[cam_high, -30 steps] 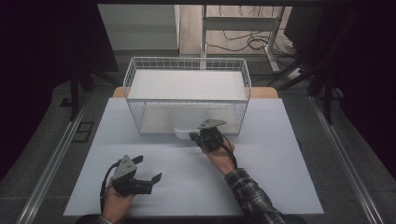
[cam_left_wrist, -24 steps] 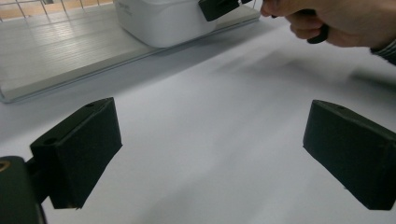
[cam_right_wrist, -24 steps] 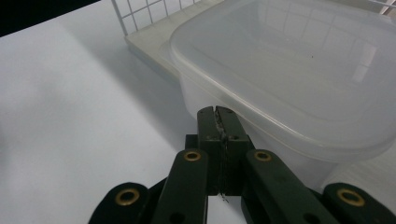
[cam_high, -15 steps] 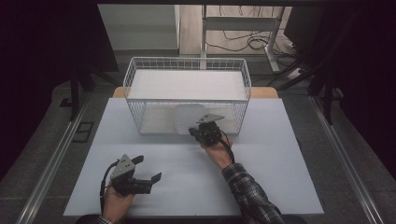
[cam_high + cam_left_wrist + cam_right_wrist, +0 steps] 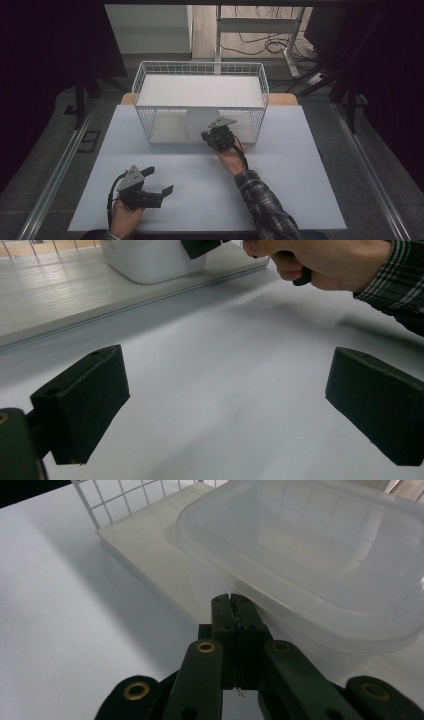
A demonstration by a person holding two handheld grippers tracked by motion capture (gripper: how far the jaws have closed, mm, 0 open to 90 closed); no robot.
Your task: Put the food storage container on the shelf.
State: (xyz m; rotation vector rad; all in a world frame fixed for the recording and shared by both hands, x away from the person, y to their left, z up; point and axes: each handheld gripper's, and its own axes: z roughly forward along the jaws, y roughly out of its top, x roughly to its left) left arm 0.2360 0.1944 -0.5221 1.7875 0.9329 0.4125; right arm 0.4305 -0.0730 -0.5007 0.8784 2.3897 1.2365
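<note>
Gripping the near rim of the plastic tub [image 5: 320, 565], right gripper [image 5: 234, 611] has jaws pinched together; tub sits tilted at the wire basket [image 5: 200, 100] opening. Left gripper [image 5: 225, 405] gapes wide.

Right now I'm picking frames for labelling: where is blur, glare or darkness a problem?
High view: dark at both sides, with the table evenly lit. Left gripper view: the near jaws look soft and the tabletop smeared. Right gripper view: the translucent container shows pale reflections, and its far rim is hazy.
</note>
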